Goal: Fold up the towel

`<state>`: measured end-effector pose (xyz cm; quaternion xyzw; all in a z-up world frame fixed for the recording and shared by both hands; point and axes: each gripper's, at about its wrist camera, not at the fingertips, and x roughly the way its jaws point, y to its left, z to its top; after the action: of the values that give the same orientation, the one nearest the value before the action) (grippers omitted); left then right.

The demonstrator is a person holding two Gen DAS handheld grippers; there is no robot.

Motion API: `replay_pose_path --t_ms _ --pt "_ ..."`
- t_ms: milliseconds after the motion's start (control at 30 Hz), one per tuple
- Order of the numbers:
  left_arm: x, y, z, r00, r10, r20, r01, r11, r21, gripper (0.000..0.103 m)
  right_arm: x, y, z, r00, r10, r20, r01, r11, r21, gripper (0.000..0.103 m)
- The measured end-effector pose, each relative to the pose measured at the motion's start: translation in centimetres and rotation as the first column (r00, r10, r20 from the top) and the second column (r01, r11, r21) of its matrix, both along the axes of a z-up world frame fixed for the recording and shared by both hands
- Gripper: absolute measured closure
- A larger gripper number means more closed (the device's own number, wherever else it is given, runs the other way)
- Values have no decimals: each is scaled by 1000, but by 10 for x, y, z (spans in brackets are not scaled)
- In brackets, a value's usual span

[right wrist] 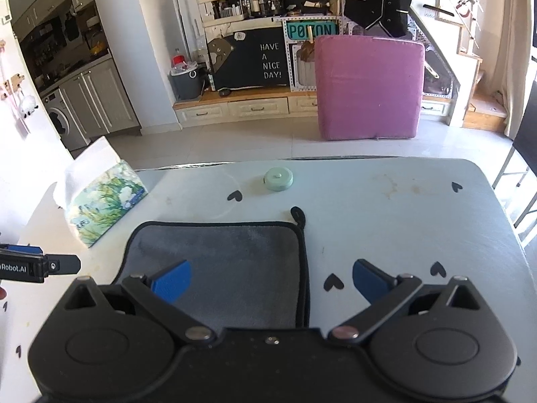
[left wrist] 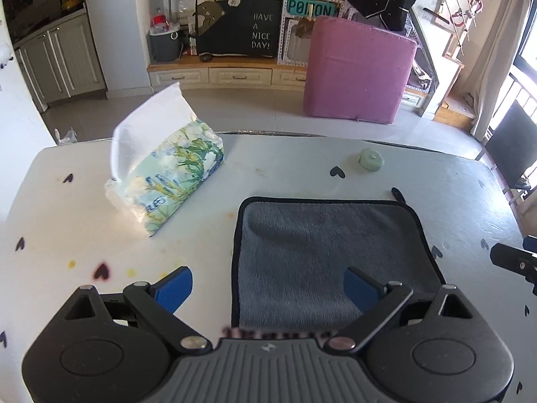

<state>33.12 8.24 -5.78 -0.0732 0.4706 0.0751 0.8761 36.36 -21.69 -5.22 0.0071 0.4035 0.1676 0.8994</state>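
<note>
A grey plush towel [left wrist: 329, 245] with a black hem lies flat on the white table [left wrist: 84, 235], with a small black loop at its far right corner. It also shows in the right wrist view [right wrist: 221, 258]. My left gripper [left wrist: 268, 288] is open and hovers over the towel's near left edge, empty. My right gripper [right wrist: 272, 282] is open over the towel's near right edge, empty. The right gripper's tip shows at the right edge of the left wrist view [left wrist: 513, 262]. The left gripper's tip shows at the left edge of the right wrist view [right wrist: 40, 265].
A soft tissue pack [left wrist: 164, 181] with a floral print lies left of the towel. A small pale green round case [left wrist: 371, 160] sits beyond the towel. The table's far edge [right wrist: 302, 159] is behind it. A pink cushion block [right wrist: 369, 87] stands on the floor.
</note>
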Motion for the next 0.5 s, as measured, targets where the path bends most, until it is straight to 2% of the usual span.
replay_pose_path --t_ms 433,500 --pt "-84 -17 45 997 -3 76 4 1000 -8 7 -81 -24 45 998 5 60 -7 999 34 0" --pt "-100 -22 53 995 -18 96 17 1000 10 7 -96 -30 52 998 5 70 -8 999 46 0"
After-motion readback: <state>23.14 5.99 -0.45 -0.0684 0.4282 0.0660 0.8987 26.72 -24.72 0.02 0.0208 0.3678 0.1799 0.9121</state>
